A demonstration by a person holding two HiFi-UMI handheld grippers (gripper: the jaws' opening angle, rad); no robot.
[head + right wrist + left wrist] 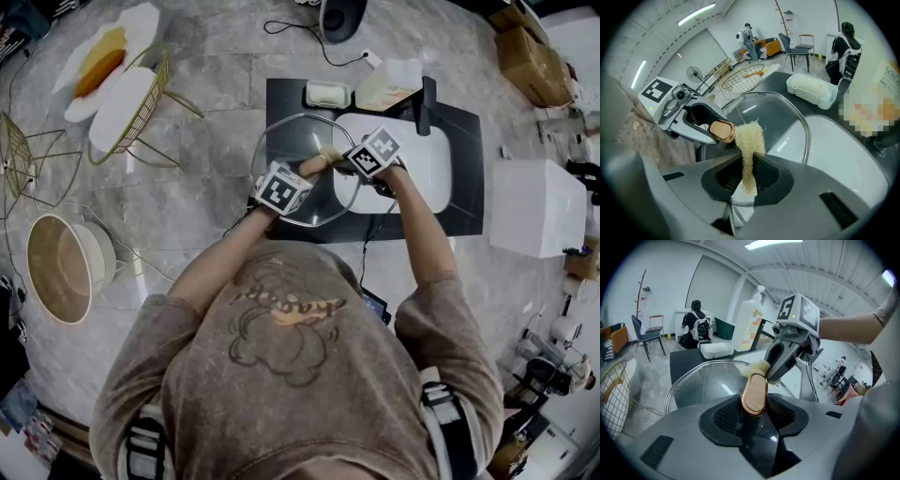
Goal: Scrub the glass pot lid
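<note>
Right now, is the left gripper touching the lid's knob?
Touching. The left gripper view shows the left gripper with its jaws clamped on both sides of the copper knob.

We found no text that we could read; the bottle (751, 322) carried a printed label, too small and blurred to make out.

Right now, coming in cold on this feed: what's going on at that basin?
A person has a tool in each hand and is scrubbing a glass pot lid. The left tool is clamped on the lid's copper-coloured knob and holds the lid partly over the white basin. The right tool is shut on a yellowish scrub pad, and the pad's free end sits right beside the knob.
</note>
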